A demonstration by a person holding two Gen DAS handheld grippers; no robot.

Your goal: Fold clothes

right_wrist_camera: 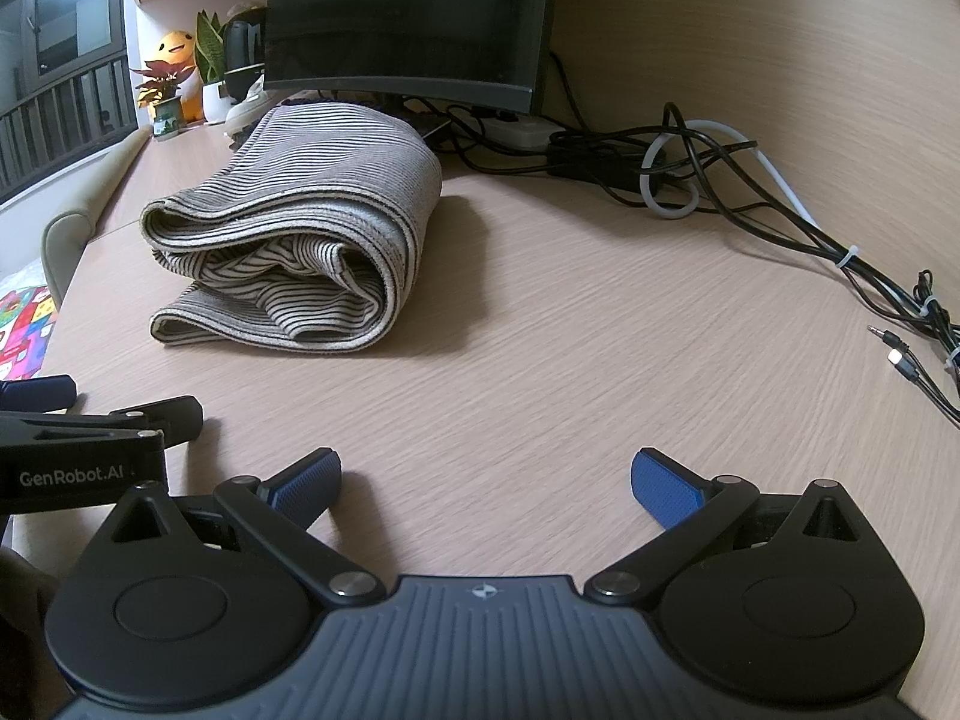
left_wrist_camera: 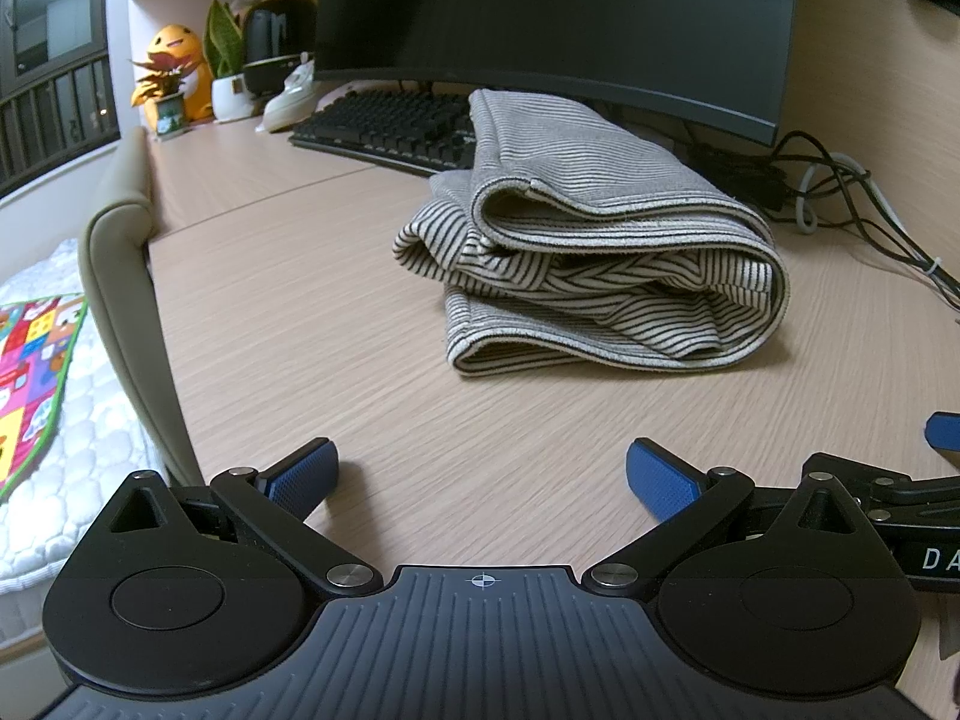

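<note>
At centre frame in the left wrist view, the folded striped garment (left_wrist_camera: pixel 594 252) lies on the wooden surface (left_wrist_camera: pixel 336 324), its far end just before the keyboard (left_wrist_camera: pixel 384 126) and monitor (left_wrist_camera: pixel 558 18). Left tongs (left_wrist_camera: pixel 483 480) and right tongs (right_wrist_camera: pixel 486 483) are both released, grasping nothing, near the garment without touching. Cables (right_wrist_camera: pixel 720 180) lie at upper right in the right wrist view.

Home desk: monitor (left_wrist_camera: pixel 552 18), keyboard (left_wrist_camera: pixel 384 126), bed (left_wrist_camera: pixel 48 372).

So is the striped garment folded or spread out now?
Folded: the striped garment lies as a stacked bundle of layers on the desk, with both grippers clear of it.
</note>
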